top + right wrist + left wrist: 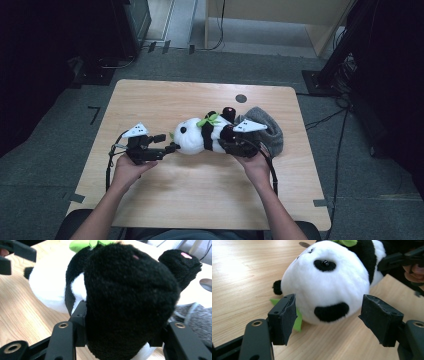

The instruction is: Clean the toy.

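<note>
While the person's left hand (131,165) rests on the pale wooden surface (165,195) toward its left side, the left gripper (165,143) it holds points rightward at a black-and-white plush panda toy (200,135) lying on its side near the middle. In the left gripper view the two black padded jaws stand wide apart, one on each side of the panda's round white head (324,287), with clear gaps between the pads and the plush; nothing is held. A black ear patch (331,312) faces the camera, a black eye patch (325,265) sits above it, and a small green felt leaf (298,321) pokes out from under the head beside the jaw on the left of that view.

Moving right in the high view, a green ribbon (209,120) sits at the panda's neck, and its black legs lie at the right end. The right gripper (235,136), held in the person's right hand (255,162), meets the toy there. In the right gripper view its jaws are closed against a black plush leg (127,302), which bulges up between them; a second black foot with a pink pad (181,263) sits farther back.

Just right of the panda, a grey knitted cloth item (267,127) lies crumpled on the surface, touching or nearly touching the toy. A small dark round hole (241,98) marks the surface behind it.
</note>
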`<state>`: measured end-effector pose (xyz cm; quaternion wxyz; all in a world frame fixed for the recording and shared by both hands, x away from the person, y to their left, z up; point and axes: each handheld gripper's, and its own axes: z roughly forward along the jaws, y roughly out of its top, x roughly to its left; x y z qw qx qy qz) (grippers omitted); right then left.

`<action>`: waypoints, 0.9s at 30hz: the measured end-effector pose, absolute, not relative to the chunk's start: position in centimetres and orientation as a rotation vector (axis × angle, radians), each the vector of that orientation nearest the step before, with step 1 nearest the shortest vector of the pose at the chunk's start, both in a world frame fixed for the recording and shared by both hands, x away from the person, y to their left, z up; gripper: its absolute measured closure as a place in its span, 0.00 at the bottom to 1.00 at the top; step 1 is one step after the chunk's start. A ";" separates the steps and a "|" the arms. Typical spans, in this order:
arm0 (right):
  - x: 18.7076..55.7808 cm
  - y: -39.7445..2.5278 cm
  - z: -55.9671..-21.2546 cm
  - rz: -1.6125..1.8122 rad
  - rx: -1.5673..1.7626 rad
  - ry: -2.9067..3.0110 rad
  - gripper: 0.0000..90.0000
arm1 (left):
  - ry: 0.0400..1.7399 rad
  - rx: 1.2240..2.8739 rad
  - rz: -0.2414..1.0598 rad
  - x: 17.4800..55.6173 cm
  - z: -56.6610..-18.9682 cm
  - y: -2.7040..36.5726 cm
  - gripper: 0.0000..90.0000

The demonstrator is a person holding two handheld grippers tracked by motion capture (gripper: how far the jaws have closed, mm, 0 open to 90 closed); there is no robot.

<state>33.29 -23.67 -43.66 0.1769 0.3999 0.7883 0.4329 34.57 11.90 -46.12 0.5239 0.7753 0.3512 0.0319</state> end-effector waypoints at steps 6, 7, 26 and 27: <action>32.9 -24.5 -42.0 1.326 1.190 2.198 0.55 | 0.765 1.914 0.117 34.0 -46.3 11.8 0.31; 32.8 -24.5 -41.8 1.334 1.187 2.198 0.55 | 0.745 1.920 0.122 33.9 -46.3 11.7 0.31; 32.0 -23.6 -41.0 1.528 1.159 2.351 0.57 | 0.633 1.931 0.175 33.8 -47.1 10.1 0.00; 31.9 -23.5 -41.0 1.527 1.164 2.356 0.57 | 0.636 1.936 0.176 33.8 -47.1 10.0 0.00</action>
